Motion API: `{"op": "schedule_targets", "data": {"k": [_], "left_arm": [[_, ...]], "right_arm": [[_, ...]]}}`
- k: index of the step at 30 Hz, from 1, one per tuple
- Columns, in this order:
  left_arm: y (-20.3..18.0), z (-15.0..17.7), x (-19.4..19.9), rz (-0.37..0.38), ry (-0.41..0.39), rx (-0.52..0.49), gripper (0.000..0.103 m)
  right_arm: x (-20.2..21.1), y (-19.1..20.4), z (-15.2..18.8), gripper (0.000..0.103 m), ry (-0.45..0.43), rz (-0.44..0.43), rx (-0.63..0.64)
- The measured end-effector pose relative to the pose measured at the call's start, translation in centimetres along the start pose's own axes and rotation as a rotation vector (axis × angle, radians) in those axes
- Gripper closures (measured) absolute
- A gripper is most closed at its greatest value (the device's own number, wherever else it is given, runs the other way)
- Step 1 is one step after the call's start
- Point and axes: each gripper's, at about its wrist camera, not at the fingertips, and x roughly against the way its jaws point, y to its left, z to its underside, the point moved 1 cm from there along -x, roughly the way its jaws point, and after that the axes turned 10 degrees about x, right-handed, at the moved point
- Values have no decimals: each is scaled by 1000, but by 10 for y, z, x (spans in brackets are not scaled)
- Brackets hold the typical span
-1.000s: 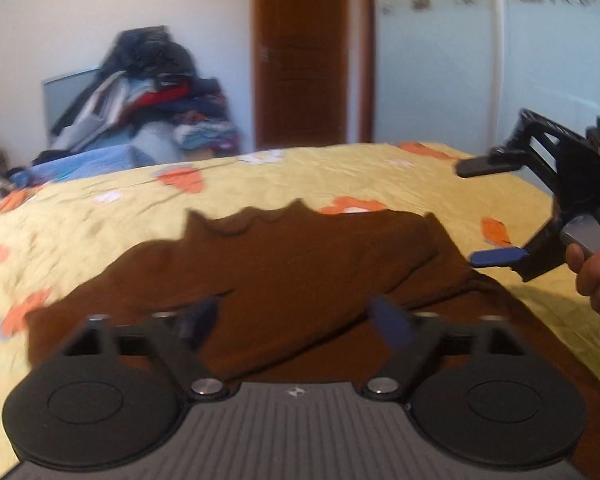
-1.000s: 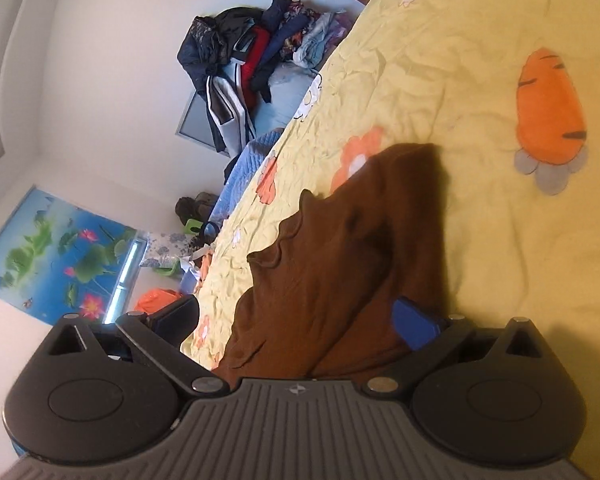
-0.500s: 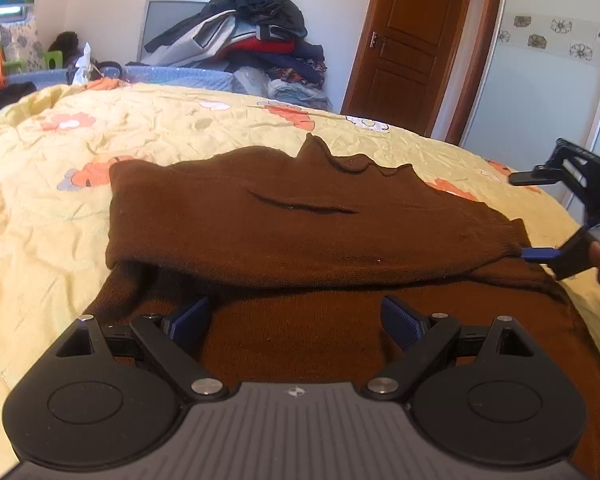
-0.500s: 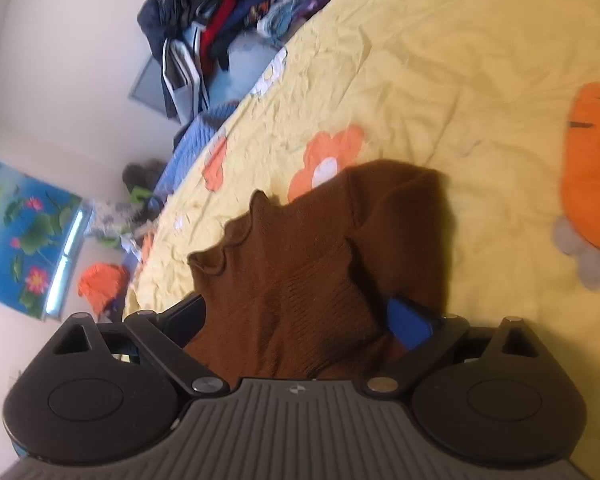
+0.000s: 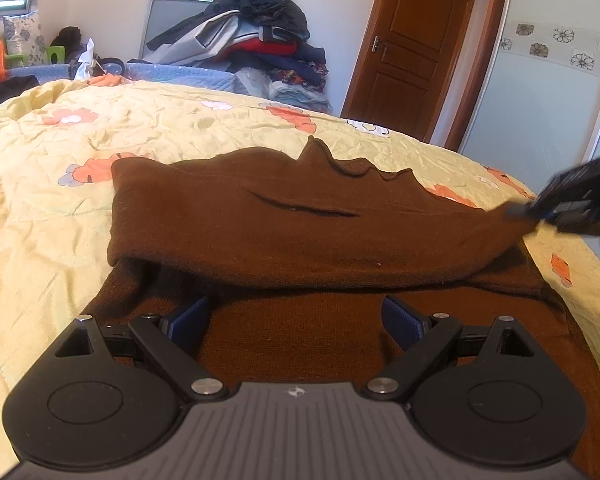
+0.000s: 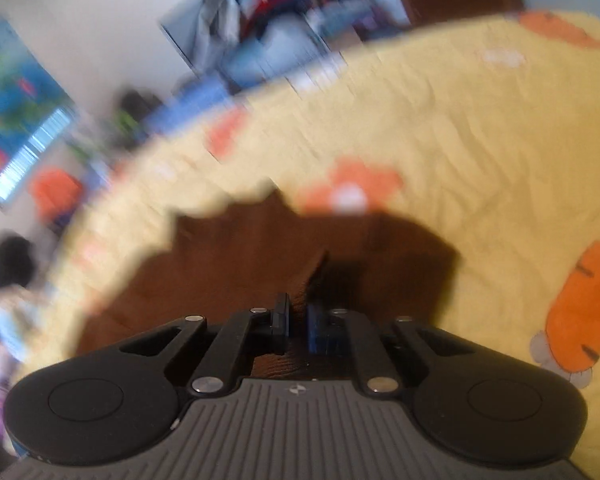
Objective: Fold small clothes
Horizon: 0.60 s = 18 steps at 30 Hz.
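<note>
A brown knit sweater (image 5: 300,224) lies on the yellow bedspread (image 5: 60,208), its upper part folded over the lower part. My left gripper (image 5: 296,320) is open, low over the sweater's near part, holding nothing. My right gripper (image 6: 298,324) is shut on the sweater's (image 6: 260,264) right edge; in the left wrist view the right gripper (image 5: 540,210) shows blurred at the sweater's right corner.
A heap of clothes (image 5: 256,36) sits beyond the far side of the bed. A brown door (image 5: 408,52) stands behind the bed at right. The bedspread has orange carrot prints (image 6: 584,308).
My right gripper has closed on the sweater's right edge and swung round, its view now blurred. My left gripper has stayed open and moved a little nearer to the sweater.
</note>
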Motion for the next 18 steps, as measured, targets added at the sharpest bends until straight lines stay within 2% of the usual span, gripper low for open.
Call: {"op": "schedule_targets", "data": {"k": [3, 6, 8, 12, 14, 15, 16, 18], "left_arm": [[0, -1, 11, -42, -56, 1, 9], [7, -10, 36, -31, -144, 12, 9], [20, -26, 39, -2, -157, 60, 8], [49, -76, -3, -69, -65, 171, 8], [63, -96, -35, -68, 24, 245, 9], [72, -104, -51, -70, 85, 295, 15], [78, -111, -65, -65, 136, 333, 45], [82, -118, -81, -64, 193, 338, 82]], "right_arm": [[37, -16, 0, 91, -132, -50, -79], [41, -55, 12, 90, -107, 10, -178], [39, -70, 22, 90, -79, 3, -208], [30, -72, 29, 90, -60, -10, -198], [26, -63, 29, 90, -55, -22, -193], [26, -58, 29, 90, -52, -25, -187], [26, -55, 28, 90, -50, -27, -181], [24, -47, 23, 90, -52, -20, -165]]}}
